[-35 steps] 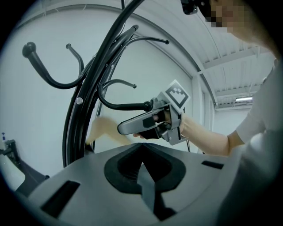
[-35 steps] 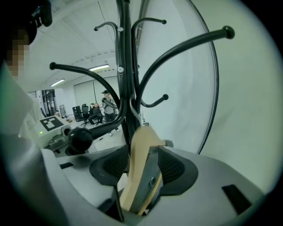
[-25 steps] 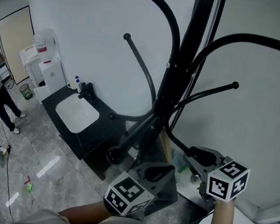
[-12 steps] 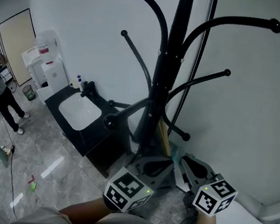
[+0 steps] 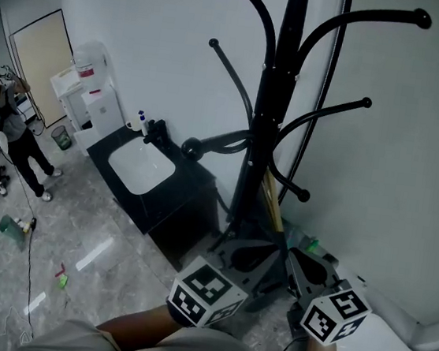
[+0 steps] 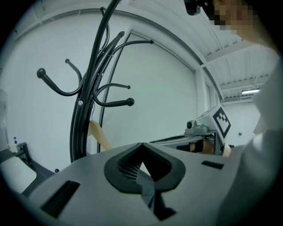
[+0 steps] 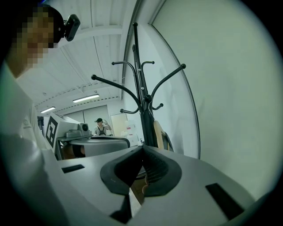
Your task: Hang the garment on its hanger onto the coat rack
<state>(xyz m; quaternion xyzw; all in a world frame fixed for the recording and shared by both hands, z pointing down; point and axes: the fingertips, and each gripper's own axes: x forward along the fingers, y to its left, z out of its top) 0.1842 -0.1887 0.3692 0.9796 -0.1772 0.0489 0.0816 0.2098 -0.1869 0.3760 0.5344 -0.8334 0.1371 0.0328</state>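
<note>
**Both grippers shut, hanger down by the pole**

I have the left gripper point(image 6: 141, 145) and the right gripper point(image 7: 141, 148) low and side by side in front of the coat rack point(image 5: 260, 136), both pointing up along its pole. Each pair of jaws is pressed tip to tip, and I see no wood or cloth pinched in either (a brownish patch shows behind the right jaws, but I cannot tell what it is). The wooden hanger point(image 5: 271, 205) sits tilted just beside the pole, below the lowest hooks. Whether it hangs there or only leans, I cannot make out. Of the garment I see at most a dark edge behind the wood in the right gripper view. I judge the closed jaws a resting posture, since neither tool grips anything.
</note>
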